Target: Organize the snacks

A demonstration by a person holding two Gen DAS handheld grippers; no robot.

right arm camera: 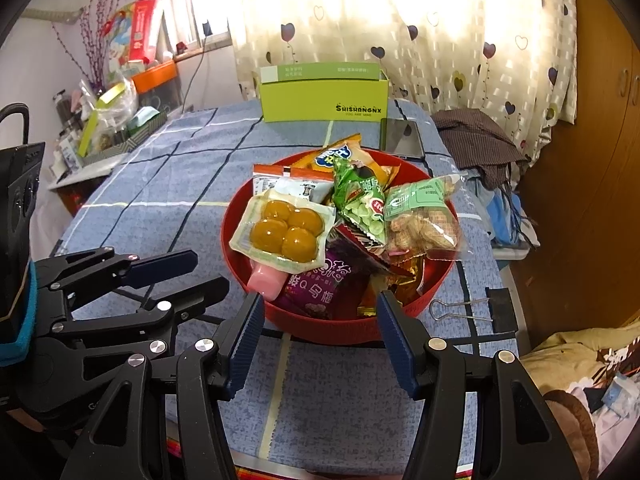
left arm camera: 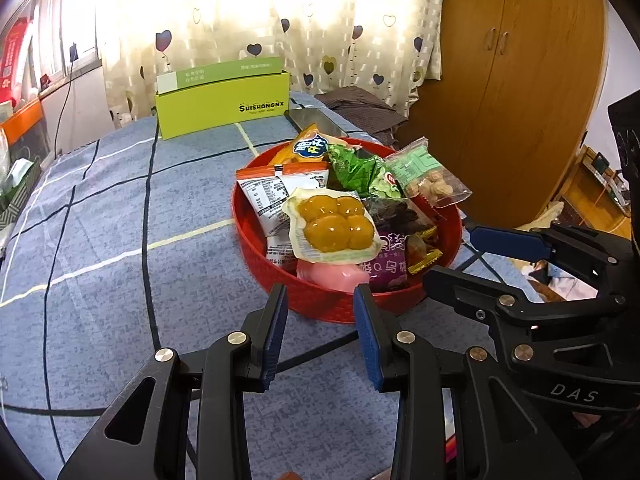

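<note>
A table under a blue checked cloth (right arm camera: 168, 168) fills most of both views, with a heart-print curtain (right arm camera: 400, 20) and a wooden wardrobe (left arm camera: 520, 80) behind it. At the far edge of the cloth stands an open lime-green box (right arm camera: 324, 100), upright, and just beside it lies a dark phone (right arm camera: 402, 138), flat on the cloth.

Near the front of the table sits a round red basket (right arm camera: 332, 326) heaped with snacks. On top, toward the left, lies a clear pack of four yellow balls (right arm camera: 286, 232); under its near edge a pink bottle (right arm camera: 266, 280) pokes out against the rim. Beside that is a purple packet (right arm camera: 320, 284). A green packet (right arm camera: 360, 200) stands tilted in the middle, a clear bag of peanuts (right arm camera: 424, 220) leans on the right side, a white-and-orange packet (left arm camera: 268, 196) sits at the left, and an orange bag (right arm camera: 340, 154) lies at the back.

The left gripper (left arm camera: 320, 308) hovers just short of the basket's near rim, jaws slightly apart and holding nothing. The right gripper (right arm camera: 318, 312) is set wider, its blue pads (right arm camera: 244, 340) spread to either side of the near rim without touching it, also with nothing held. A black binder clip (right arm camera: 476, 308) lies on the cloth to the right of the basket.
</note>
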